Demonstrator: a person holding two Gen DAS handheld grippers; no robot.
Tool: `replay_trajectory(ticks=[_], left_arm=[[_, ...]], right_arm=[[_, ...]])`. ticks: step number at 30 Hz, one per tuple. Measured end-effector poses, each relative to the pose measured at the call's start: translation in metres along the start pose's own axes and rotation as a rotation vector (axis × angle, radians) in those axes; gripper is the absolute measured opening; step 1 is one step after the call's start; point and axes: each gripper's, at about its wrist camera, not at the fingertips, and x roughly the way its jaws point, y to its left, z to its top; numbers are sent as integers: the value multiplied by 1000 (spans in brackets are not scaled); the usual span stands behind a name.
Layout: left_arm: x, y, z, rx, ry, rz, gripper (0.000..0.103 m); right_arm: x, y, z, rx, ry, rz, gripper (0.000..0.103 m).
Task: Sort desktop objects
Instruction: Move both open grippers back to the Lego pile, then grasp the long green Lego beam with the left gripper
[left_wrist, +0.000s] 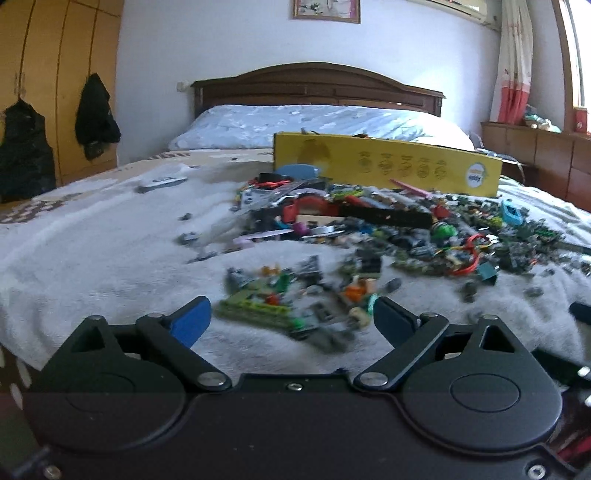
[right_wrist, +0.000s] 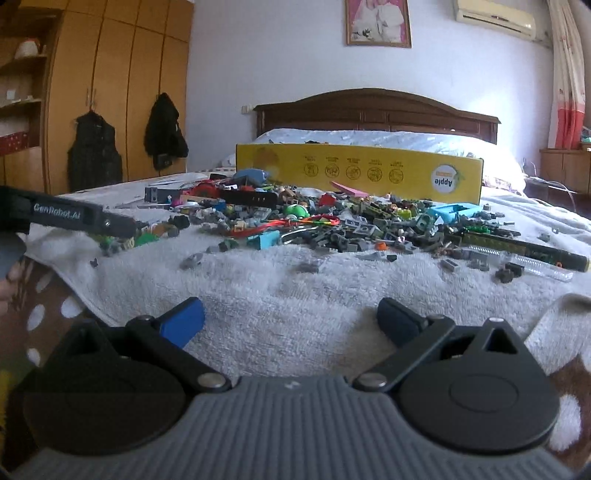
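Both claws stand wide and hold nothing: the left gripper (left_wrist: 291, 317) hangs low over the near edge of the toy pile (left_wrist: 369, 236), the right gripper (right_wrist: 291, 321) over bare white towel (right_wrist: 295, 295) short of it. The pile lies on the towel before a yellow box (right_wrist: 358, 173) on the bed.

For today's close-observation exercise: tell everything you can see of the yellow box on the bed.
The yellow box is long, low and looks like printed cardboard. It lies lengthwise across the bed behind the pile of small toy parts, on the white towel. Its near side shows a row of five round icons and the word "Apple", all upside down, so that side stands inverted. A pink strip leans at its base, and small bits show above its top edge. No tongs touch it.
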Motion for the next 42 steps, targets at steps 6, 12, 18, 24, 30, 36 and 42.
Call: replay_trajectory(ticks=[6, 12, 18, 24, 30, 36, 42], left_arm=[[2, 9, -2, 43, -2, 19, 67], [6, 19, -5, 39, 15, 0, 60], [10, 14, -8, 65, -4, 2, 57], [8, 18, -6, 16, 2, -22, 44], [6, 17, -4, 2, 23, -2, 43], [0, 13, 15, -50, 30, -43, 43], [13, -25, 30, -46, 43, -168, 43]], right_arm=[[1, 1, 0, -1, 0, -1, 103], [2, 2, 0, -7, 4, -6, 103], [3, 4, -1, -20, 5, -15, 103], [3, 6, -2, -31, 10, -18, 103], [3, 7, -3, -38, 8, -22, 103], [2, 1, 1, 0, 0, -2, 103], [-3, -14, 8, 64, -51, -42, 103]])
